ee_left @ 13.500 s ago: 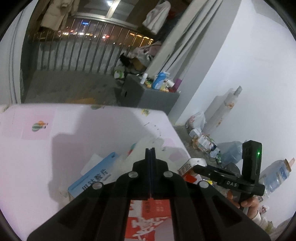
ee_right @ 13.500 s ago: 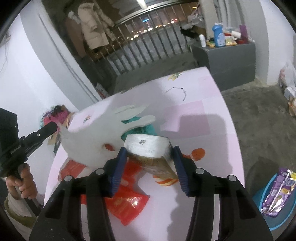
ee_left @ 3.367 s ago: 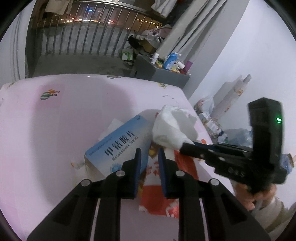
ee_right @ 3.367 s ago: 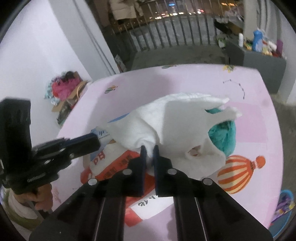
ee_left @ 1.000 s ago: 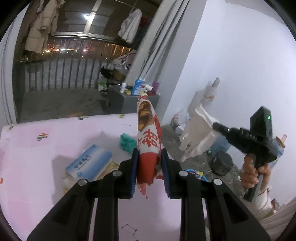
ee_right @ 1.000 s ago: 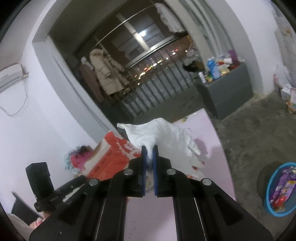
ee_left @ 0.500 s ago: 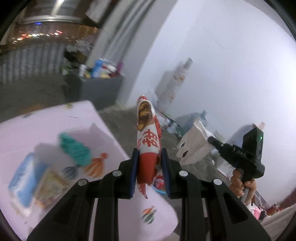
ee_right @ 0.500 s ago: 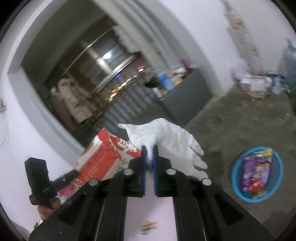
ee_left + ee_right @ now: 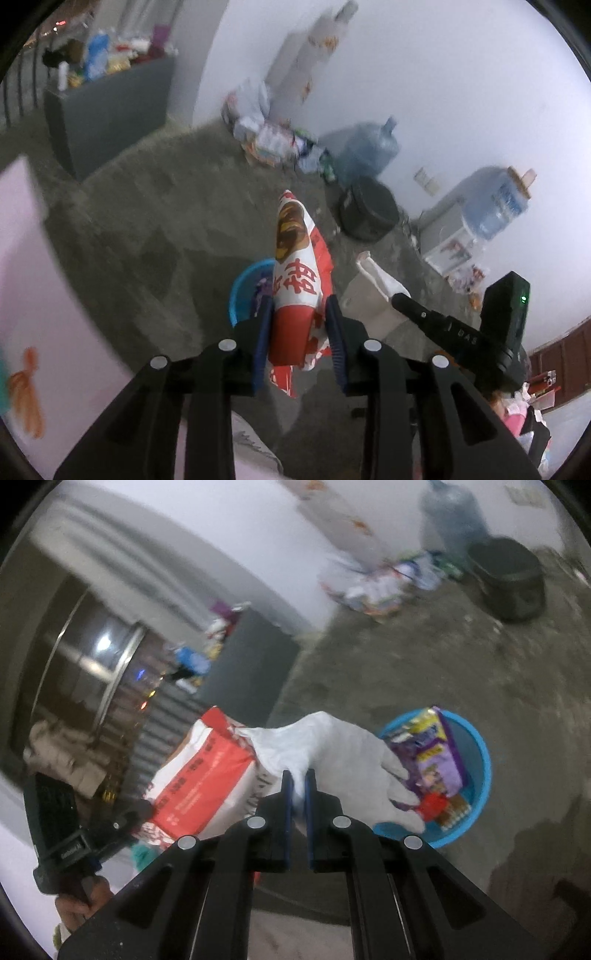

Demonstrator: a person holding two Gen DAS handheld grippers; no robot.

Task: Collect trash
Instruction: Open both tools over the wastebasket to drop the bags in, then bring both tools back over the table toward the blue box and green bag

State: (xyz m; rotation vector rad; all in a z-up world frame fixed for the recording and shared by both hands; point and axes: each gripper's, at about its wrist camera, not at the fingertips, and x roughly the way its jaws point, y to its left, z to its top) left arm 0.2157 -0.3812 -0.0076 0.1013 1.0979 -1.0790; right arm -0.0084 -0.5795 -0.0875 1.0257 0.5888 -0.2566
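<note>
My left gripper (image 9: 298, 325) is shut on a red and white snack bag (image 9: 297, 280) and holds it upright in the air over the floor. A blue basin (image 9: 243, 291) sits on the floor just behind the bag. My right gripper (image 9: 298, 786) is shut on a white glove (image 9: 332, 757), which hangs over the near rim of the blue basin (image 9: 476, 775). The basin holds purple wrappers (image 9: 432, 746). The snack bag (image 9: 199, 775) also shows to the left in the right wrist view, and the glove (image 9: 373, 288) shows in the left wrist view.
The pink table's edge (image 9: 33, 280) is at the left. On the concrete floor stand a black pot (image 9: 369, 214), water jugs (image 9: 369, 151) and a heap of litter (image 9: 273, 136) along the white wall. A grey cabinet (image 9: 107, 107) stands behind.
Both grippers have swung away from the table toward the floor, each keeping its load. The blue basin is now right below the glove and close behind the snack bag.
</note>
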